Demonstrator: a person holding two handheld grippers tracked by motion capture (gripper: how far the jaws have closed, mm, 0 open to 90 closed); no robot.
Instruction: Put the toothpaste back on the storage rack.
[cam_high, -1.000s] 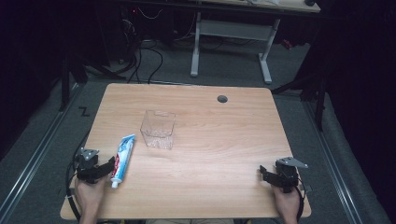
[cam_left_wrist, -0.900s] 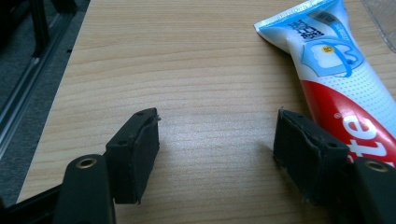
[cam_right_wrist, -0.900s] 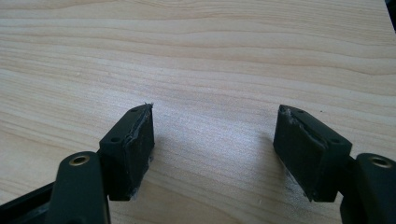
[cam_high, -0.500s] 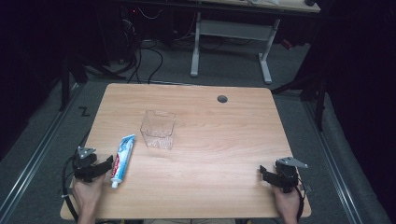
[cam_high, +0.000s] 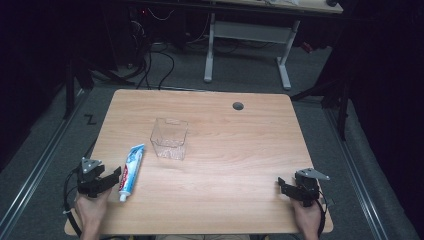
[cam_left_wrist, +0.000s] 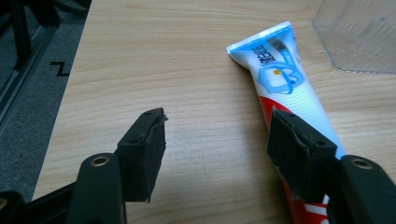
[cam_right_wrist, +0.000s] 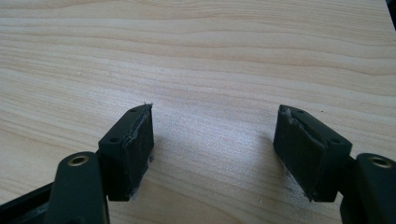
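Toothpaste tube approached by the left gripper (cam_left_wrist: 215, 140)

Jaws, spread but just closing, are set beside the toothpaste tube (cam_left_wrist: 285, 88), which lies under the right-hand pad, unpinched; the right gripper (cam_right_wrist: 215, 140) is held spread over bare table (cam_right_wrist: 210, 56).

High view looks forward and down over the whole table (cam_high: 210, 200), far off. Each gripper view sits low and close over the wood, looking along its own jaws. High and left gripper views share the toothpaste tube (cam_high: 131, 164).
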